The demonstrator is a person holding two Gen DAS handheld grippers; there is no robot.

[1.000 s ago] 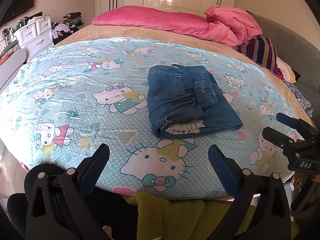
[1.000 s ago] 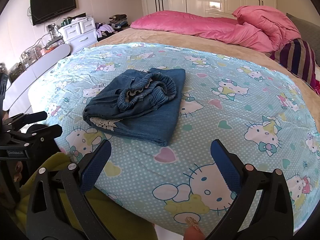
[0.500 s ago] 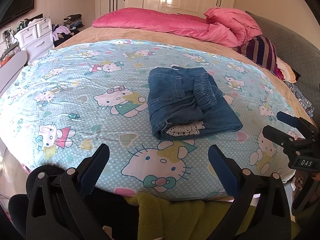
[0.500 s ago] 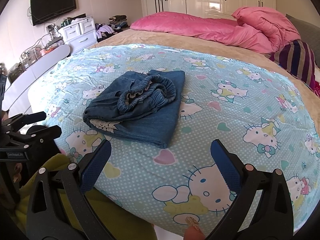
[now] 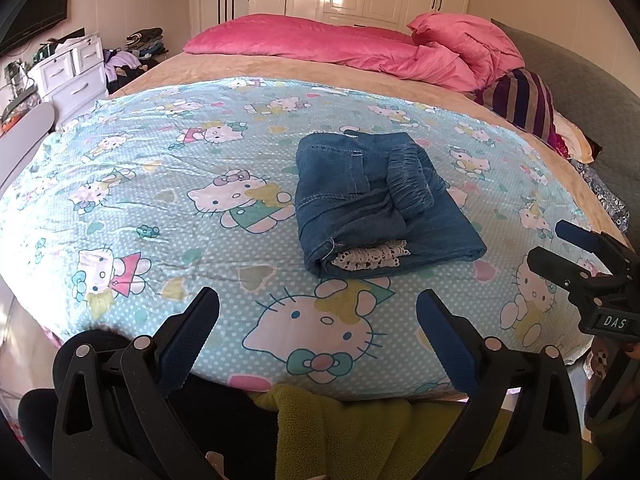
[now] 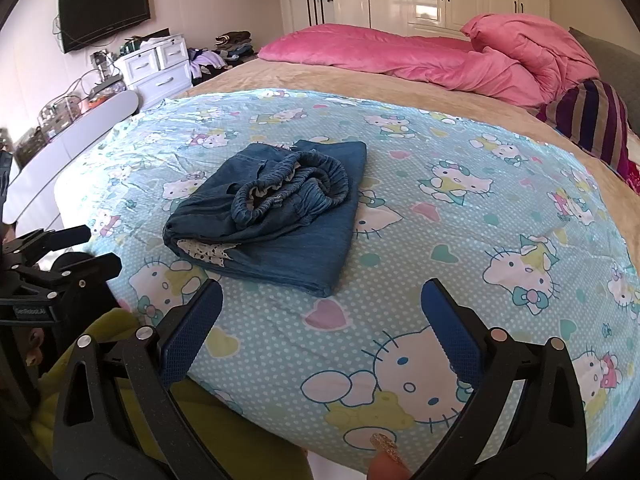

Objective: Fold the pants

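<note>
On the cartoon-cat bedsheet (image 5: 168, 184), one folded pair of denim pants (image 5: 372, 208) lies unobstructed; left gripper (image 5: 318, 322) and right gripper (image 6: 322, 312) hover near, both open, empty.

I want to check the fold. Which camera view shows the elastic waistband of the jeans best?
The right wrist view: the elastic waistband faces it, gathered and open on top of the folded jeans. The left wrist view shows the waistband only side-on, as a ribbed roll.
</note>
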